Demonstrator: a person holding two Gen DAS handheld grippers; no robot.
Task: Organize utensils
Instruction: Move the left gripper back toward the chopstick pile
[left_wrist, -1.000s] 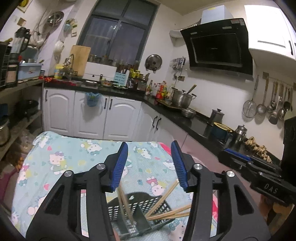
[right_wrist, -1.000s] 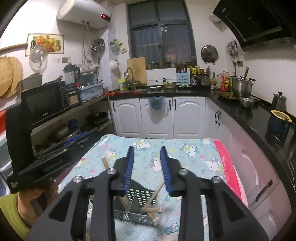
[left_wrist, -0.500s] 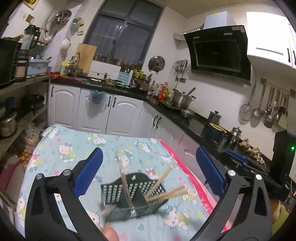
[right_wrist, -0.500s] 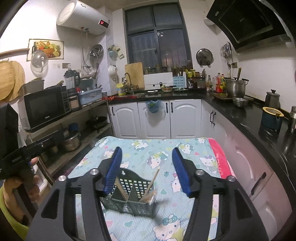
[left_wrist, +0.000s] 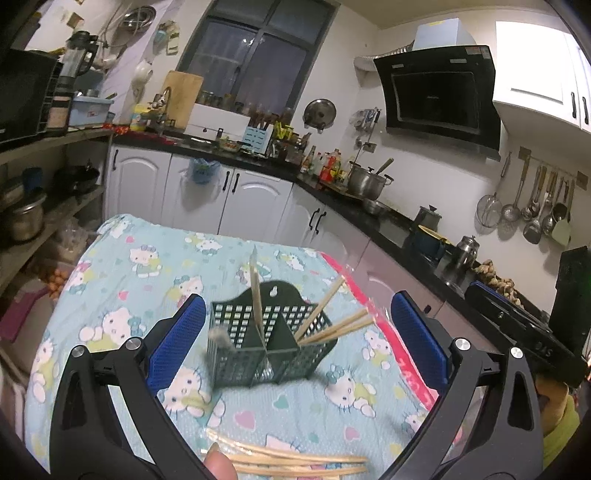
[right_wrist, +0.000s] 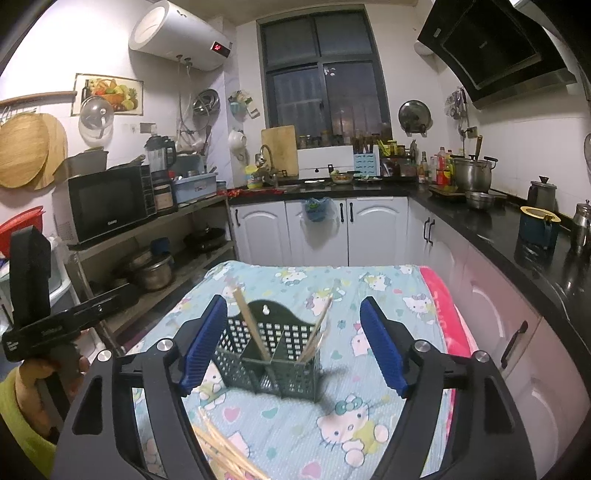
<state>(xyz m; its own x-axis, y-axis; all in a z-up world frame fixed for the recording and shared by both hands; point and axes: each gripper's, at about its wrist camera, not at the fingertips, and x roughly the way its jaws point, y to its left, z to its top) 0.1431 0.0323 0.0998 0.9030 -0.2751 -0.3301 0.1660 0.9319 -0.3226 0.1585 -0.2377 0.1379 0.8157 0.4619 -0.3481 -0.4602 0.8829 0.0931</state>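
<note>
A dark green perforated utensil basket (left_wrist: 267, 341) stands on the Hello Kitty cloth; it also shows in the right wrist view (right_wrist: 267, 358). Wooden chopsticks stand in its left compartment (left_wrist: 255, 291) and lean out of its right compartment (left_wrist: 334, 321). A bundle of loose chopsticks (left_wrist: 291, 461) lies on the cloth at the near edge, also low in the right wrist view (right_wrist: 225, 454). My left gripper (left_wrist: 295, 341) is wide open and empty, above and before the basket. My right gripper (right_wrist: 291, 347) is wide open and empty, framing the basket.
The table (left_wrist: 147, 280) is covered with a blue cartoon cloth with a pink strip on the right (right_wrist: 443, 310). Black kitchen counters (right_wrist: 498, 229) run along the right and back. Shelves with a microwave (right_wrist: 107, 199) and pots stand left.
Both grippers have opened wide and pulled back from the basket. The chopsticks they held now stand in the basket. The loose chopstick bundle has come into view at the near edge.
</note>
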